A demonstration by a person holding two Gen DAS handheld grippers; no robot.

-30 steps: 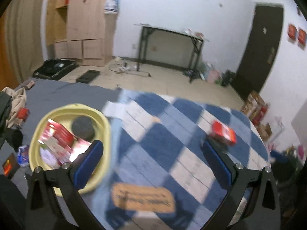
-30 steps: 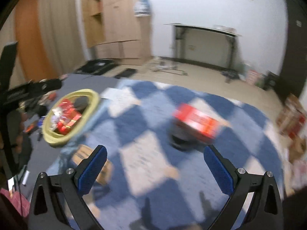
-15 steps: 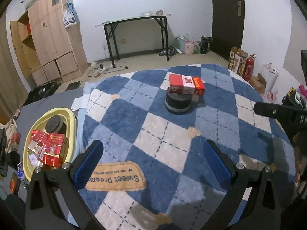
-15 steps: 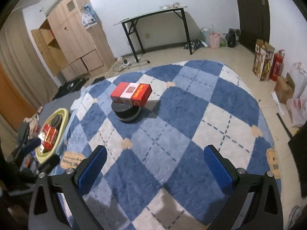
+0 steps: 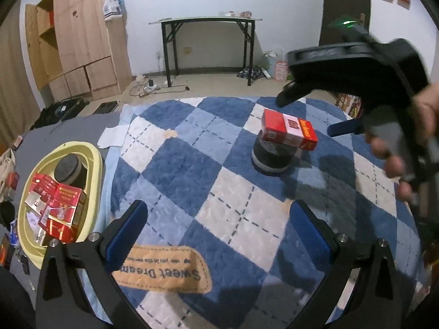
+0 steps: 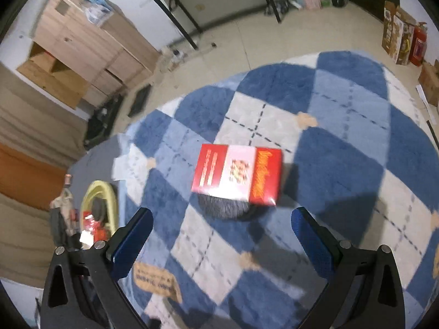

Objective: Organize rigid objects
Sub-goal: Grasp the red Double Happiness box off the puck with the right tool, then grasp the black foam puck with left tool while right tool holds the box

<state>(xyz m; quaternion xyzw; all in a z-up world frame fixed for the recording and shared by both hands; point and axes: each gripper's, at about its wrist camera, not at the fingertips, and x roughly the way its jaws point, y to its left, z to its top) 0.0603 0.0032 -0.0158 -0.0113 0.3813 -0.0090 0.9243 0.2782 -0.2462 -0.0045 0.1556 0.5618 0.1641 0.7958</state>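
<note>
A red and white box (image 5: 288, 131) lies flat on a black round puck (image 5: 271, 157) on the checked rug. Seen from the right wrist, the same box (image 6: 238, 175) and puck (image 6: 227, 209) sit just ahead of my open right gripper (image 6: 222, 233), which hovers above them. From the left wrist, the right gripper (image 5: 310, 112) is held by a hand (image 5: 395, 153) beside the box at upper right. My left gripper (image 5: 218, 230) is open and empty, low over the rug. A yellow basin (image 5: 94, 161) at left holds several red boxes (image 5: 59, 205) and another black puck (image 5: 68, 166).
The blue and white rug (image 5: 192, 170) carries a tan "Sweet Dream" label (image 5: 164, 268) near my left fingers. A black table (image 5: 205, 22) and a wooden cupboard (image 5: 82, 41) stand at the back. Cardboard boxes (image 6: 397, 35) line the right wall.
The right gripper has dropped toward the red box and now fills the right of the left wrist view. The left gripper has moved a little closer to the rug.
</note>
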